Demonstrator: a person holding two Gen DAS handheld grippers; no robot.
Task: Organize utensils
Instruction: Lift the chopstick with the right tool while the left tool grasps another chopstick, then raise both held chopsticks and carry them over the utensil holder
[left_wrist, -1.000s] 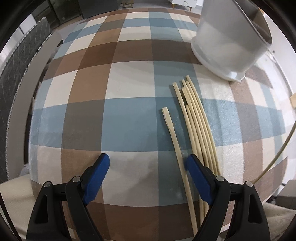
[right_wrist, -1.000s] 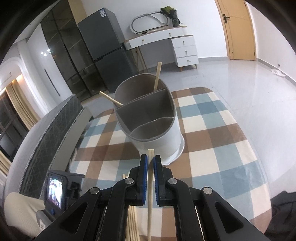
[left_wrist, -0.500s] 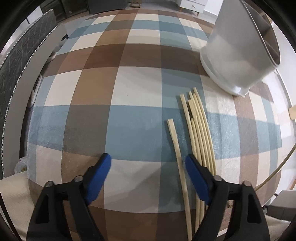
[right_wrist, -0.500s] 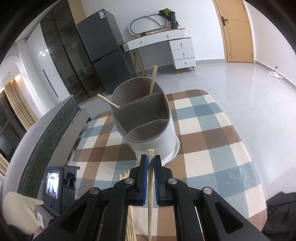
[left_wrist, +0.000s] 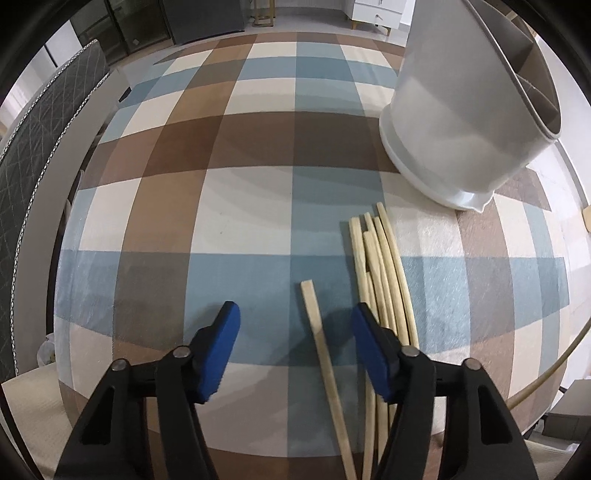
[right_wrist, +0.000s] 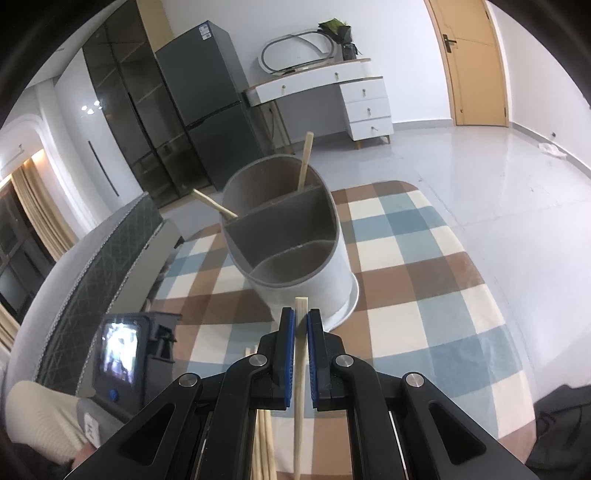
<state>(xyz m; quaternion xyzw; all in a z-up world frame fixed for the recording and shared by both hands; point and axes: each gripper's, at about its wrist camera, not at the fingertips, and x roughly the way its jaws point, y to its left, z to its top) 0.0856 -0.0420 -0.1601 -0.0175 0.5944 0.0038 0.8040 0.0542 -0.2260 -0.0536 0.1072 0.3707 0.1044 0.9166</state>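
**Left jaws closing over a lone chopstick; right gripper pinching another**

Left gripper (left_wrist: 295, 325) points steeply down at the checked tablecloth (left_wrist: 240, 229). Jaws are closing, blue pads not yet touching anything. A single chopstick (left_wrist: 321, 343) lies on the cloth between them, nearer the right-hand pad, its blunt end just ahead of the fingertips. Just outside that right-hand pad lies the bundle of chopsticks (left_wrist: 384, 266), fanned slightly at the far ends. Ahead and to the right of the bundle stands the grey utensil holder (left_wrist: 461, 122), well clear of the gripper.

Right gripper (right_wrist: 301, 325) is pressed together on a held chopstick (right_wrist: 300, 354), which runs lengthwise between the pads, its tip poking just past them. Directly ahead of this gripper: the utensil holder (right_wrist: 314, 273), three compartments visible. Two chopsticks (right_wrist: 304, 162) lean in the far compartment; the middle and near ones look bare. Lower left of the gripper, the left gripper's camera body (right_wrist: 122, 354) and a cream sleeve (right_wrist: 40, 421).
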